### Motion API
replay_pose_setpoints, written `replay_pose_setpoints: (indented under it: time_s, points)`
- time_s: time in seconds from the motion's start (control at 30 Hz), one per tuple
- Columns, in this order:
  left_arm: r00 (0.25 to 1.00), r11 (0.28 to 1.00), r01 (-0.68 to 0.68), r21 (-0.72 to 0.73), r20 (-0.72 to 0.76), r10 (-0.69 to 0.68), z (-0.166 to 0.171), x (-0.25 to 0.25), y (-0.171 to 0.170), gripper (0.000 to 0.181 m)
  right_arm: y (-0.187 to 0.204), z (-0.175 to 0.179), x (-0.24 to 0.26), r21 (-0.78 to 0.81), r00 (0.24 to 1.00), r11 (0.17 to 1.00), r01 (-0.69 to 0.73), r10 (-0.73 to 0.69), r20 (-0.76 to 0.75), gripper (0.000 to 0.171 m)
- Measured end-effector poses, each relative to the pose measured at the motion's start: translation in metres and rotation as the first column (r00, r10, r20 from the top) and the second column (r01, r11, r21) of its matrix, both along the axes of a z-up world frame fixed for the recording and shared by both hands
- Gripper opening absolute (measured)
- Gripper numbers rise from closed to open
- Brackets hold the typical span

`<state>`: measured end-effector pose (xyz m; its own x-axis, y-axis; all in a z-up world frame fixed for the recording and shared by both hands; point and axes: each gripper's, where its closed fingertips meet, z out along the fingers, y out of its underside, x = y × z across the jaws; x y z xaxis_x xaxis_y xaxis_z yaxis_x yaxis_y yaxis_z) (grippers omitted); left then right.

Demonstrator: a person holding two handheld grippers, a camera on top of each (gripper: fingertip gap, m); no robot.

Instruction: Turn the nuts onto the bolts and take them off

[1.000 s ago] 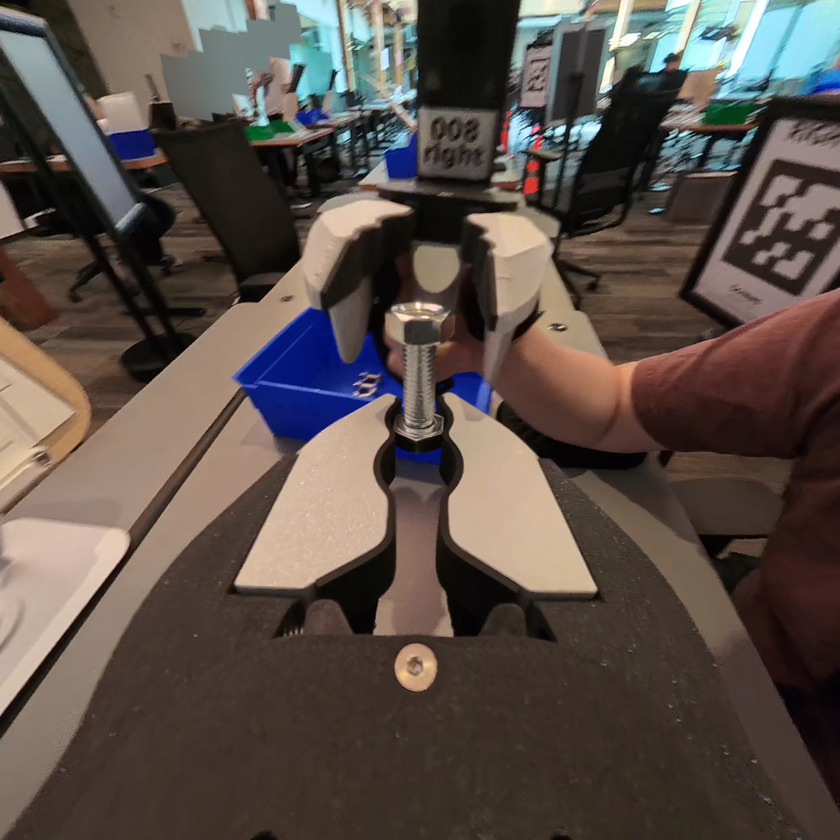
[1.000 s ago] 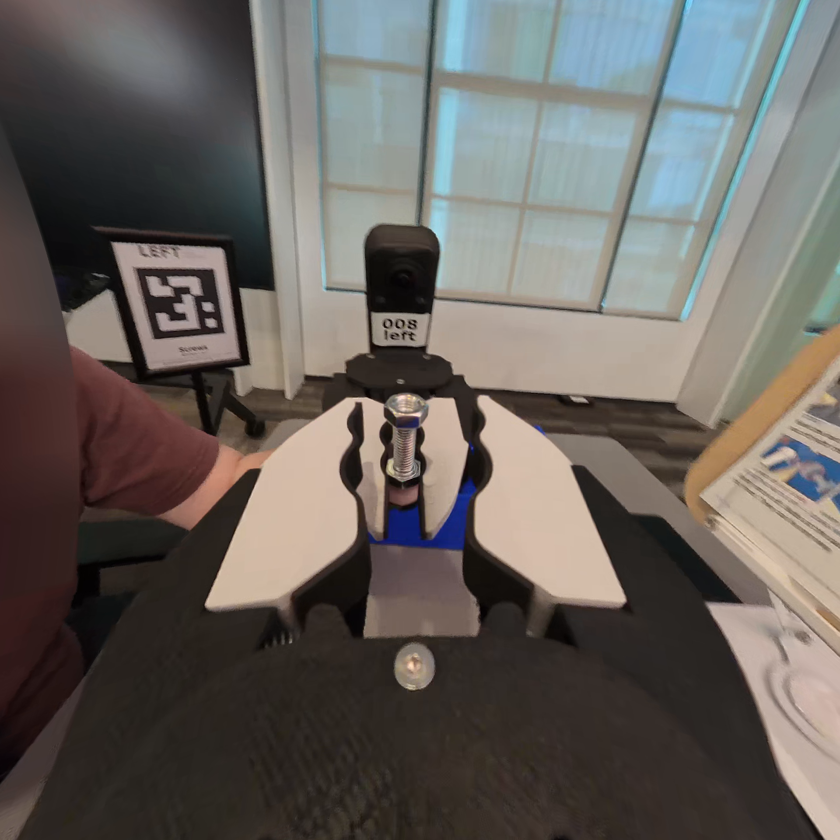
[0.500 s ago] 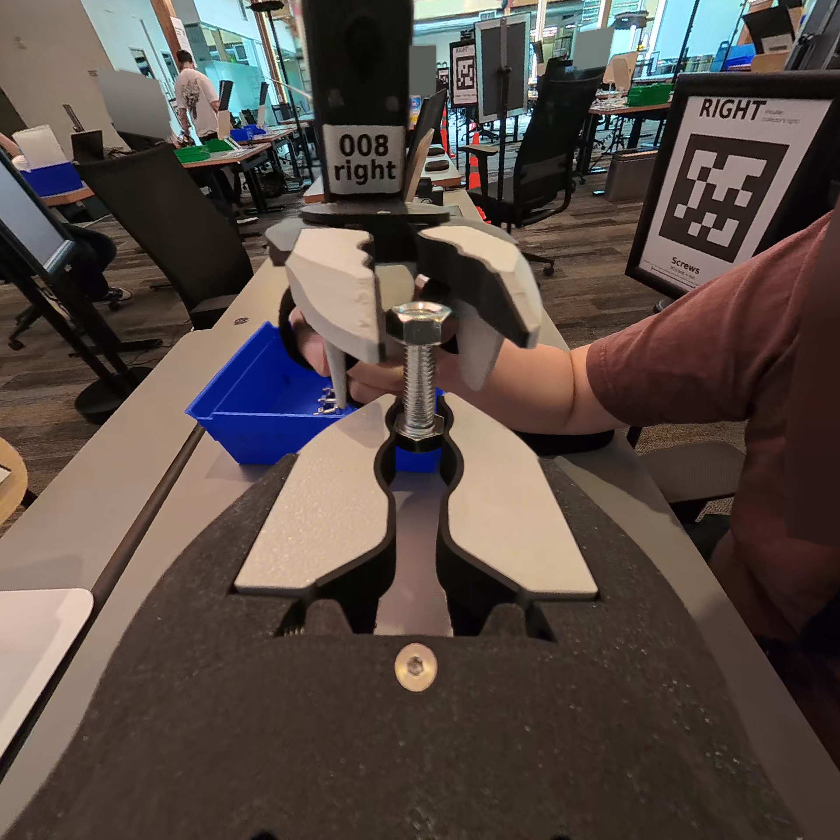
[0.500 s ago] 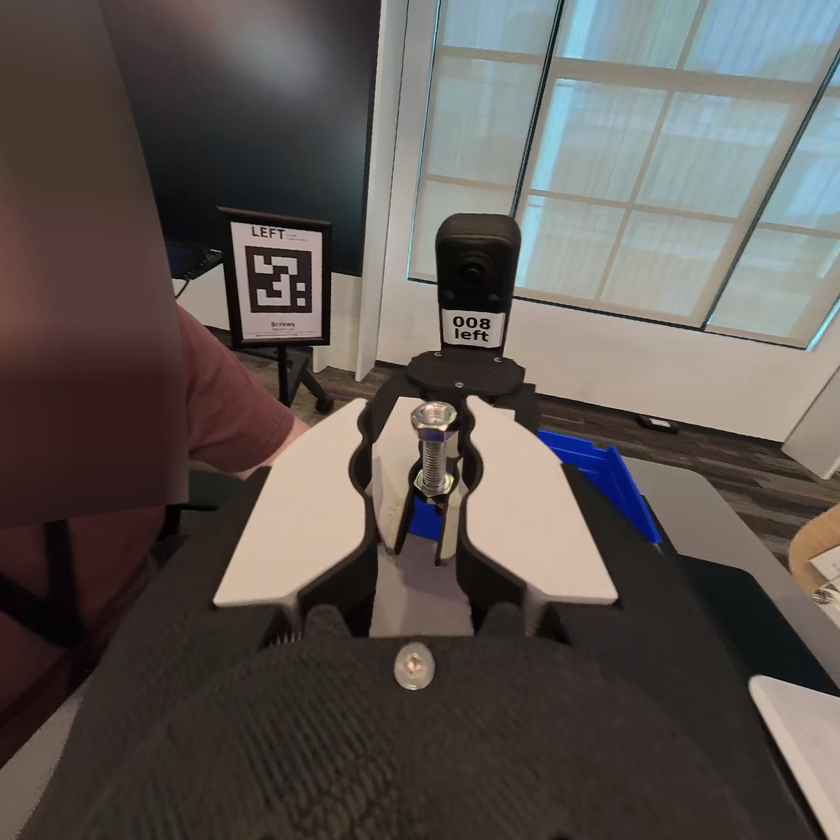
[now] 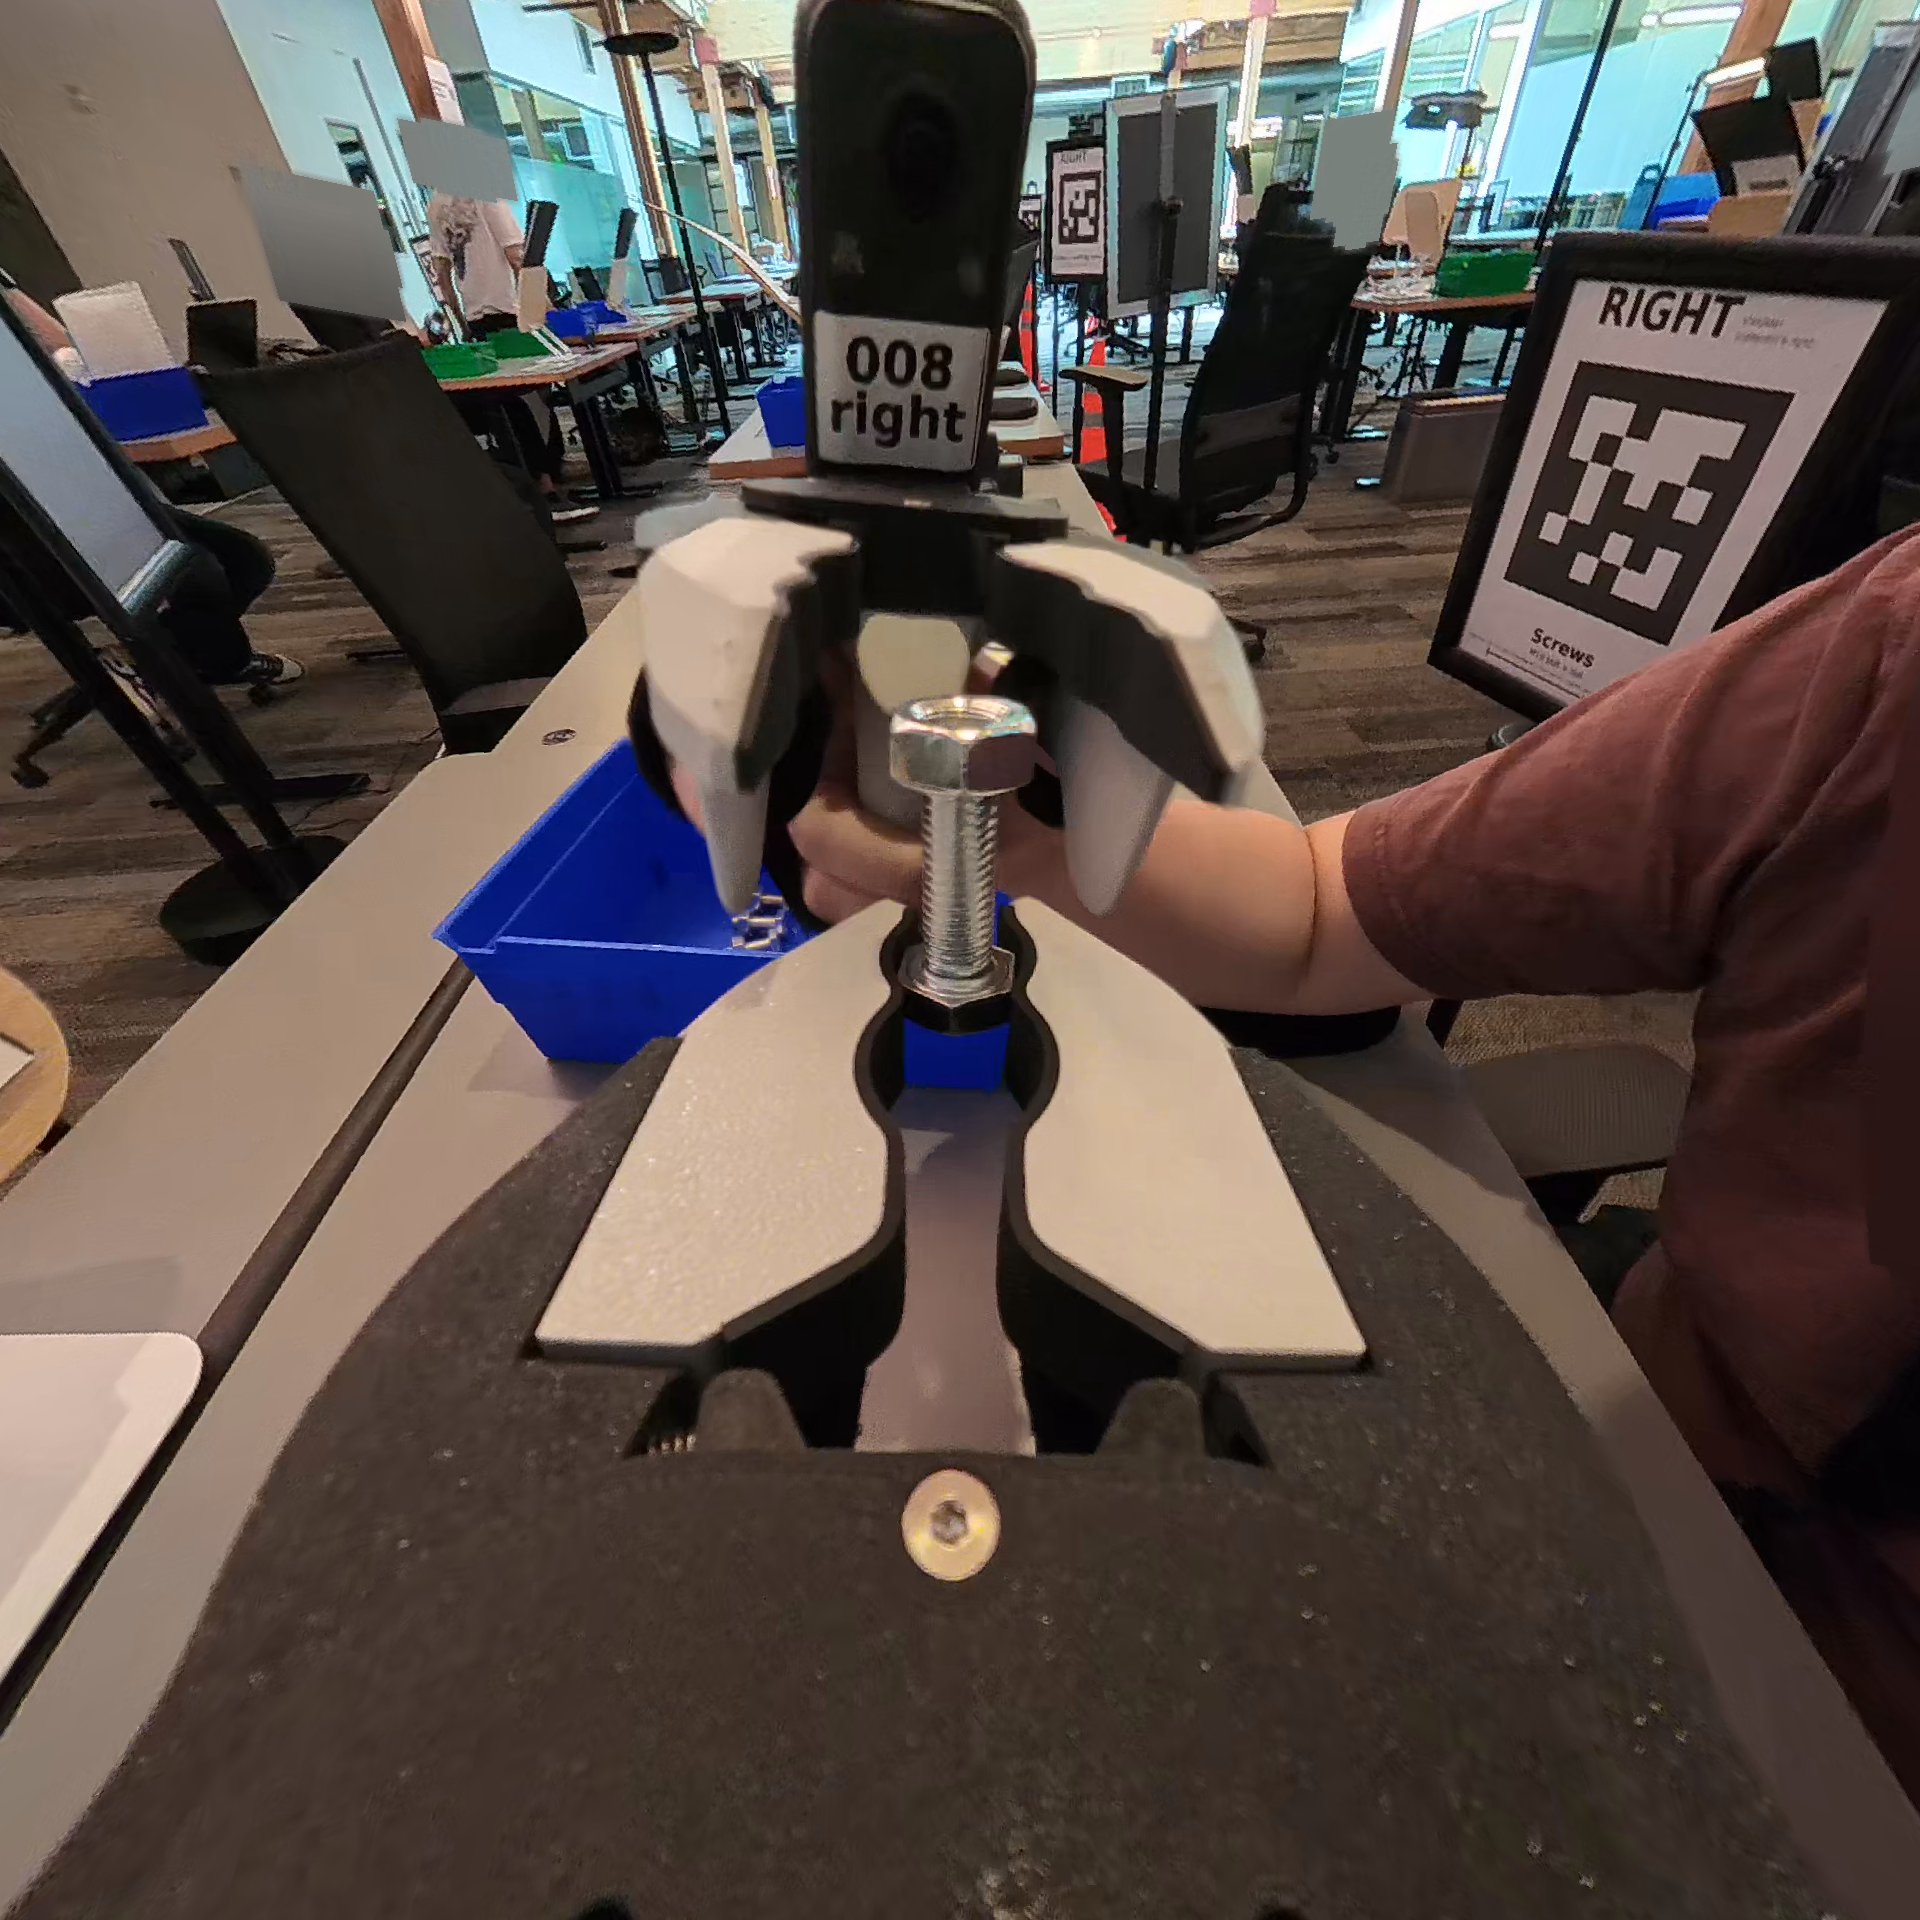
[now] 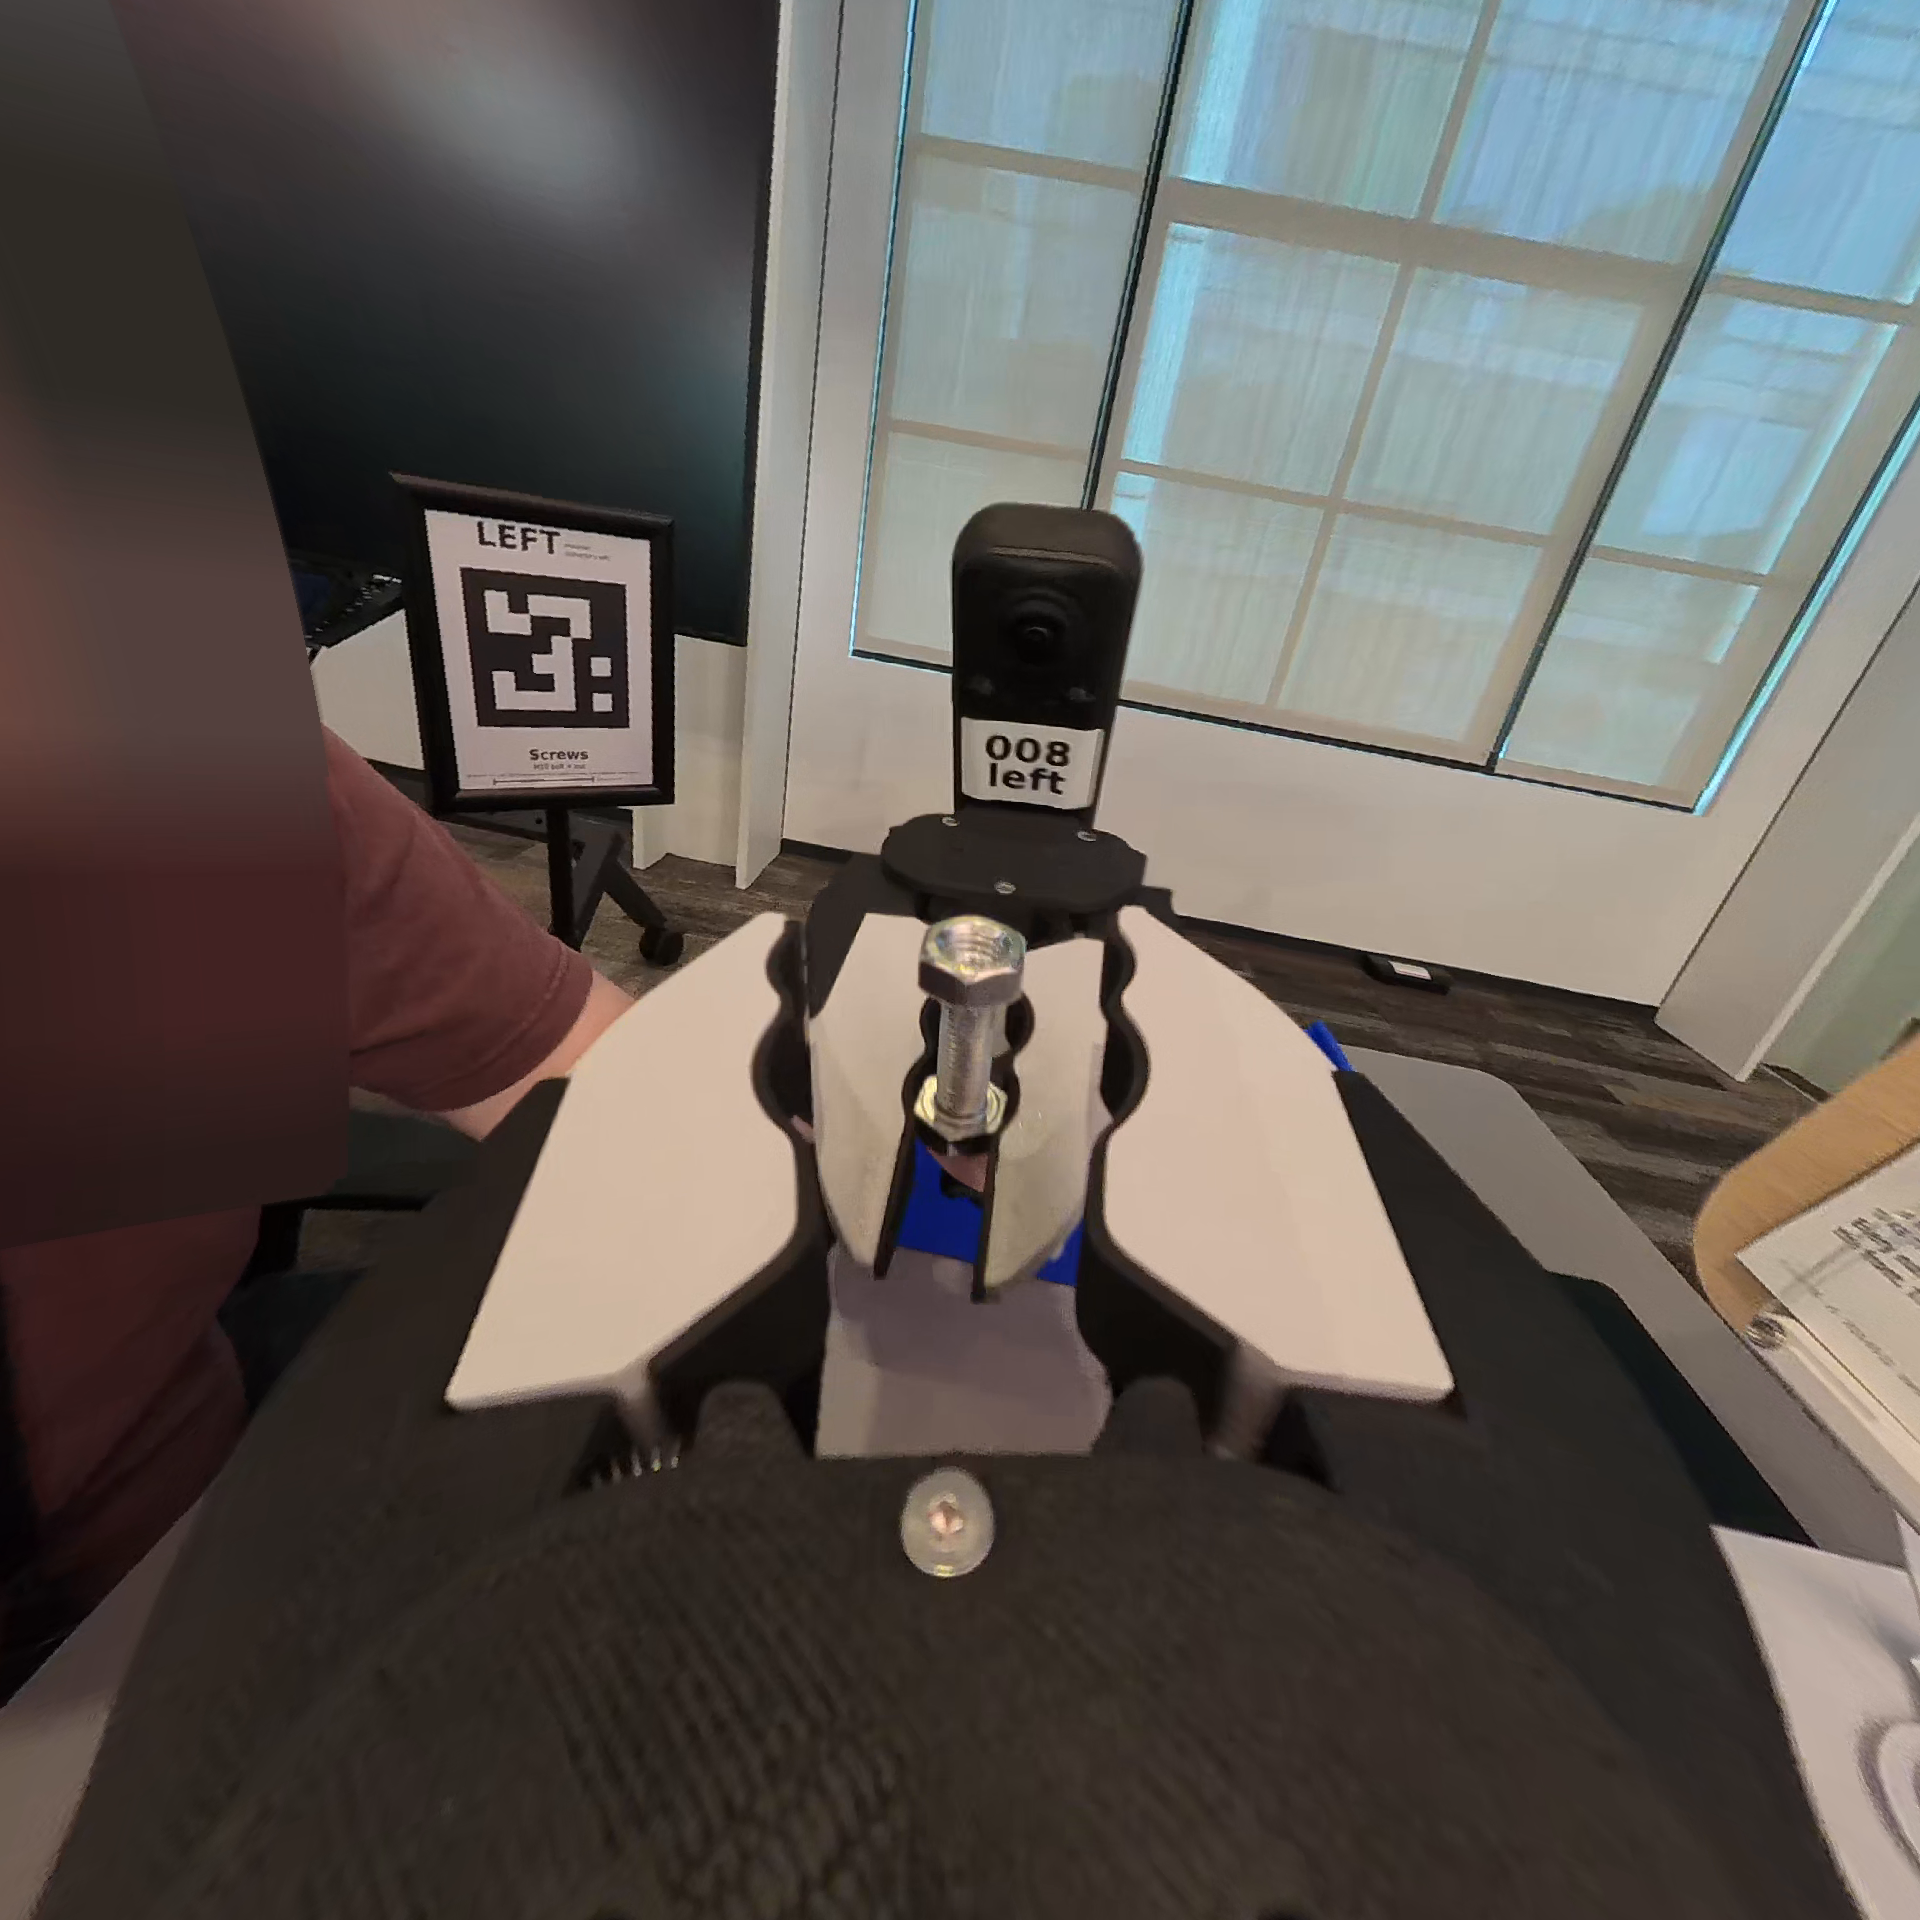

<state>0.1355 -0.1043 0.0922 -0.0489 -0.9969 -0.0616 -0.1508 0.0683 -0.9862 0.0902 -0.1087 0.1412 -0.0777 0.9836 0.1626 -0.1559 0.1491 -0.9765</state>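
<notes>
Bolt [image 5: 958, 831] upright between left fingers [image 5: 769, 1091]

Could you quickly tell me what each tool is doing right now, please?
Left tool: shut on the bolt, gripping it low, at the nut.
Right tool: open, fingers either side of the bolt, holding nothing.

Shiny metal bolt [image 5: 958, 852]; glossy plastic bin [image 5: 613, 935]

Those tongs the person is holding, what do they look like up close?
Both match. The left tongs have two flat, pale grey fingers with wavy black inner edges, set in a rough black body with a silver screw. The right tongs carry a black camera bearing a white sticker. The person wears a short maroon sleeve. No cables show.
</notes>
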Motion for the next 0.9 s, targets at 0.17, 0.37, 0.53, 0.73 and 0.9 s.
replay_pose_setpoints:
  time_s: [0.17,0.37,0.53,0.73,0.9]
  points:
    - [0.999,0.999,-0.039,0.007,0.001,0.039,0.000,0.002,0.005,0.014,-0.012,-0.006,-0.011,0.068,1.000,0.998,-0.010,0.008,0.030,0.070]
    - [0.992,0.993,-0.104,-0.063,0.067,0.108,0.014,-0.018,0.024,0.014,0.002,0.000,0.001,0.066,0.998,0.996,0.065,-0.066,0.012,0.065]
    - [0.998,0.997,-0.039,-0.059,0.038,0.041,0.007,-0.007,0.011,0.014,0.005,-0.003,-0.009,0.058,0.996,0.994,0.093,-0.093,-0.011,0.075]
    - [0.996,0.996,-0.087,-0.031,0.029,0.088,0.004,-0.005,0.018,0.014,-0.001,-0.008,-0.018,0.117,0.993,0.987,0.113,-0.116,0.021,0.081]
    - [0.987,0.989,-0.127,-0.079,0.092,0.134,0.020,-0.029,0.032,0.014,0.006,0.004,-0.005,0.074,0.991,0.989,0.131,-0.128,-0.040,0.070]
